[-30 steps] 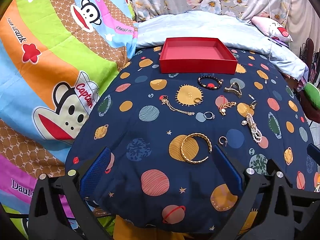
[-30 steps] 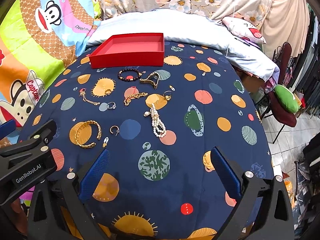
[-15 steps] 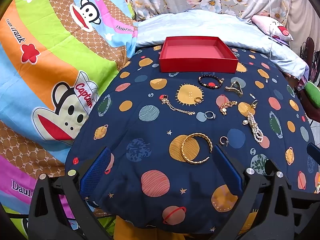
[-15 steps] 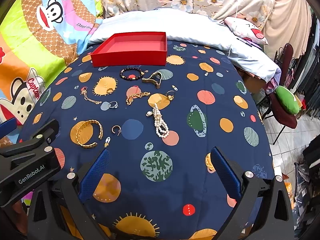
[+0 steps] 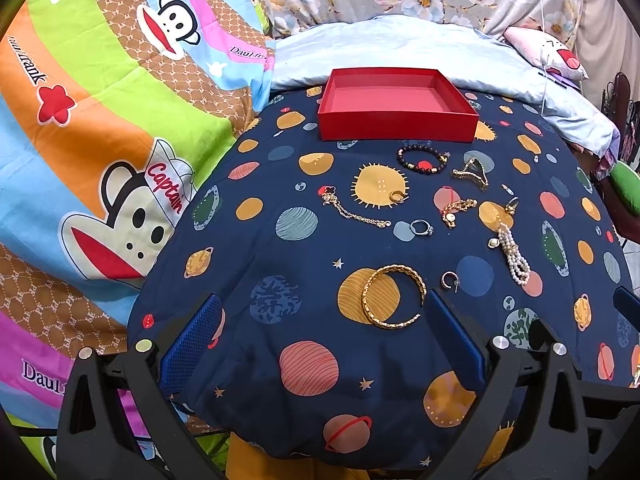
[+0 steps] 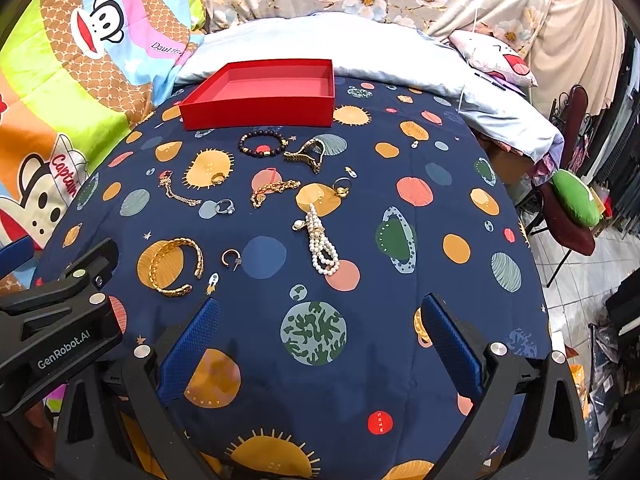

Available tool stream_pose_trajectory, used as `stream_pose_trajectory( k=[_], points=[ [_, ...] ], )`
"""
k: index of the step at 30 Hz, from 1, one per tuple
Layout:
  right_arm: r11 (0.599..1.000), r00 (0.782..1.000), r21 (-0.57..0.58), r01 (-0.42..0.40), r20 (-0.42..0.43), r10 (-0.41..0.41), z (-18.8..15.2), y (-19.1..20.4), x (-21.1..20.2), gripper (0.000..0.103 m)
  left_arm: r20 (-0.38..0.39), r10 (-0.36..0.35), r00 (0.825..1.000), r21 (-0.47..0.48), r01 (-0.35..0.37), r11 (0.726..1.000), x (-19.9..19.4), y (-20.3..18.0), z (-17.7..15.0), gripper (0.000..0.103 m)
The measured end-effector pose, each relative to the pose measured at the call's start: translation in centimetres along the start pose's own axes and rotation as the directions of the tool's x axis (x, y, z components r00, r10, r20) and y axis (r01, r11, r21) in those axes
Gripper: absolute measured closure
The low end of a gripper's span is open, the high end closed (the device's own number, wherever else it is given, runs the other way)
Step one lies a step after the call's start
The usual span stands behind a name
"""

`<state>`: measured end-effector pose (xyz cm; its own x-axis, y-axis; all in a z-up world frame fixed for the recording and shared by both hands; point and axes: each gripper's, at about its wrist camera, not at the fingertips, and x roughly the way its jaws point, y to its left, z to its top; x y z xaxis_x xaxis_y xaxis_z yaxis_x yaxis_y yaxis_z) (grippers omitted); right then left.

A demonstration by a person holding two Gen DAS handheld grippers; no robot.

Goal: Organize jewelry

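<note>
An empty red tray (image 5: 398,120) (image 6: 260,110) stands at the far side of the navy planet-print cloth. Jewelry lies loose in front of it: a gold cuff bangle (image 5: 394,296) (image 6: 174,266), a pearl bracelet (image 5: 514,254) (image 6: 322,242), a dark bead bracelet (image 5: 422,159) (image 6: 262,144), gold chains (image 5: 354,210) (image 6: 274,192), rings and a hoop earring (image 5: 450,280) (image 6: 232,259). My left gripper (image 5: 324,340) is open and empty, just short of the bangle. My right gripper (image 6: 320,340) is open and empty, below the pearls.
A bright monkey-print quilt (image 5: 100,140) lies to the left. A pale blue sheet (image 6: 360,48) and a pillow (image 6: 496,58) lie behind the tray. The cloth drops off at the right, beside a chair with a green cushion (image 6: 576,200). The left gripper body (image 6: 60,320) shows in the right view.
Both grippers have crept slightly forward toward the jewelry. Nothing on the cloth has moved.
</note>
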<state>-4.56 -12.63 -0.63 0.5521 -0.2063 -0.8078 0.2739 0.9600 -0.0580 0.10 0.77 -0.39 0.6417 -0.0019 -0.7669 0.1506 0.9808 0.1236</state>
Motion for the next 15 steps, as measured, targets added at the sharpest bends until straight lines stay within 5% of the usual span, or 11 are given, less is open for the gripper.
stream_pose_trajectory(
  k=[15],
  points=[
    [1.000,1.000,0.003,-0.001,-0.009,0.001,0.04,-0.04,0.38,0.005,-0.003,0.002,1.000,0.001,-0.002,1.000,0.39,0.14,-0.12,0.005]
  ],
)
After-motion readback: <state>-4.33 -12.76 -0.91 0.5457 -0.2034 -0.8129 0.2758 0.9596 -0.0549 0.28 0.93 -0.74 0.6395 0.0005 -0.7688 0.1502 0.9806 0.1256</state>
